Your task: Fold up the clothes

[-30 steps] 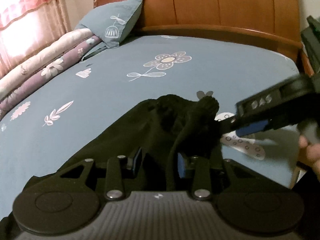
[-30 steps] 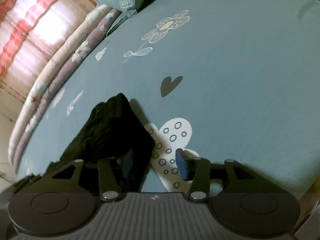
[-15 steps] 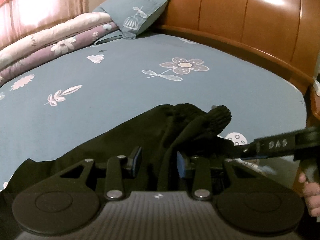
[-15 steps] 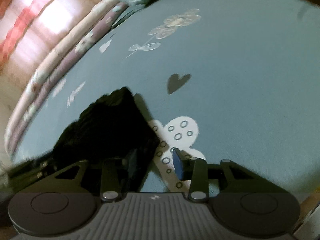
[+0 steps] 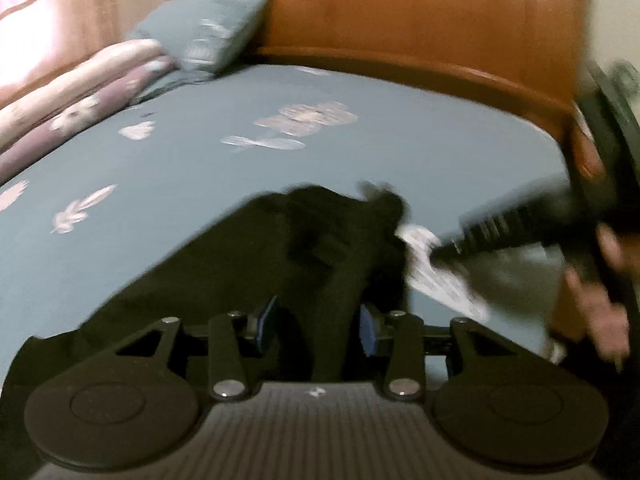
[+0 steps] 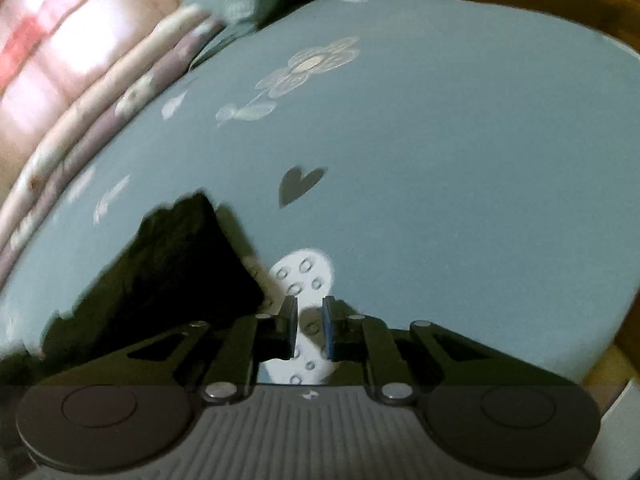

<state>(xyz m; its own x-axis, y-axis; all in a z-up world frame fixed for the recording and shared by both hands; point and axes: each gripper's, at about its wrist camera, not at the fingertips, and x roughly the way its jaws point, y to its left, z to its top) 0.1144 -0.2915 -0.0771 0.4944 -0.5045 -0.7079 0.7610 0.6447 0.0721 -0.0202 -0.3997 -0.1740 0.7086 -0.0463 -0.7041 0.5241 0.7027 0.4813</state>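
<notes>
Scene: bed with blue-grey sheet, printed flowers, leaves and hearts; both views motion-blurred.
Garment: black garment lies crumpled on the near part of the bed, spreading toward the lower left of the left wrist view; a bunched ridge of it runs up toward the far tip.
Garment, right view: same black garment sits left of the gripper, on the sheet, its edge next to the white dotted print.
Left hand-held gripper: left hand-held gripper is over the garment, jaws opening; a fold of black cloth stands between the blue pads, but I cannot tell if the pads press on it.
Right hand-held gripper: right hand-held gripper has jaws closing, narrow gap left, nothing between them; only the white dotted print shows through the gap. Not touching the garment.
Right gripper seen from left: dark blurred bar coming in from the right edge, tip near the far right end of the garment, over the white print; contact not clear because of blur.
Hand: person's hand at the right edge, wrapped around the right gripper's handle, heavily blurred.
Headboard: wooden headboard along the far end of the bed.
Pillow: blue-grey pillow leans at the headboard's left end.
Quilt: rolled pink and purple quilt along the far left side of the bed, just beside the pillow.
Curtain: pink striped curtain behind the quilt, backlit.
</notes>
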